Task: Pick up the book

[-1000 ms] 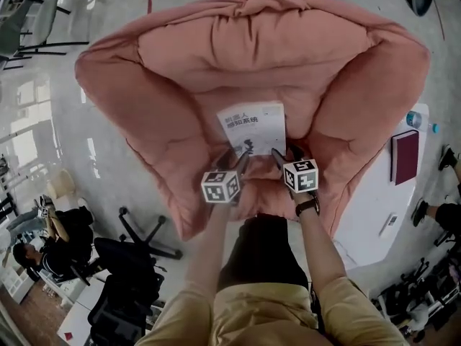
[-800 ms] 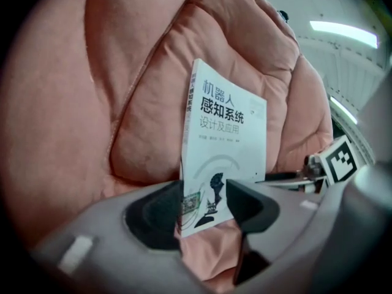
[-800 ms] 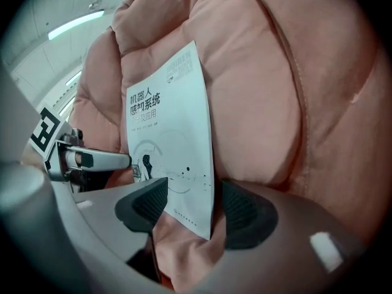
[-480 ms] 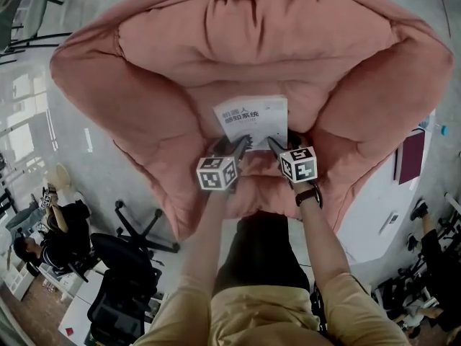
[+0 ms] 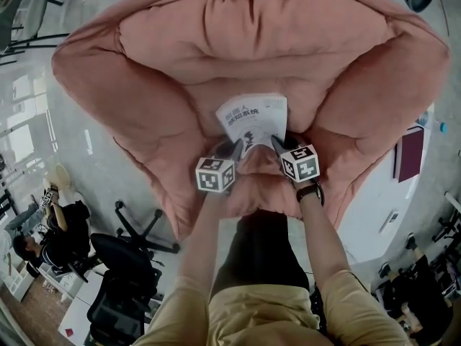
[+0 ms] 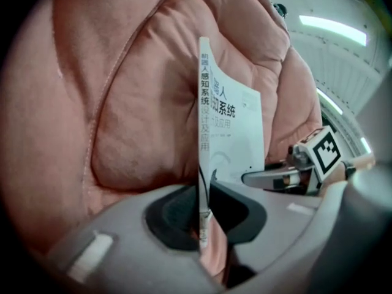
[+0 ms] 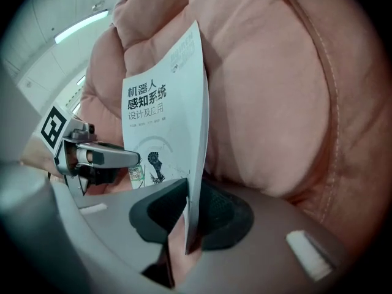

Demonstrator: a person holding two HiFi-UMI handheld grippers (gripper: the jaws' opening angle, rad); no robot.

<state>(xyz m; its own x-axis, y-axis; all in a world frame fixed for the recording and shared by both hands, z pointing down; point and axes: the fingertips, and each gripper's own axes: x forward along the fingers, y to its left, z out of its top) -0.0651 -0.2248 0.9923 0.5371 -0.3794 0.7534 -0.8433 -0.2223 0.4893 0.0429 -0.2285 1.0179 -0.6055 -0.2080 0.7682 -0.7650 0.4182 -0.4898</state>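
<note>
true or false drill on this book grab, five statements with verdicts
1. The left gripper and right gripper are both shut on the book. True; their jaws have just been closing, with the book's edge between them.
2. The book is on a table. False: it is in the hollow of the pink beanbag.
3. The book's cover is red. False: it is white with dark print.
4. The grippers hold the book's near edge. True.
5. A watch sits on the right wrist. True.
</note>
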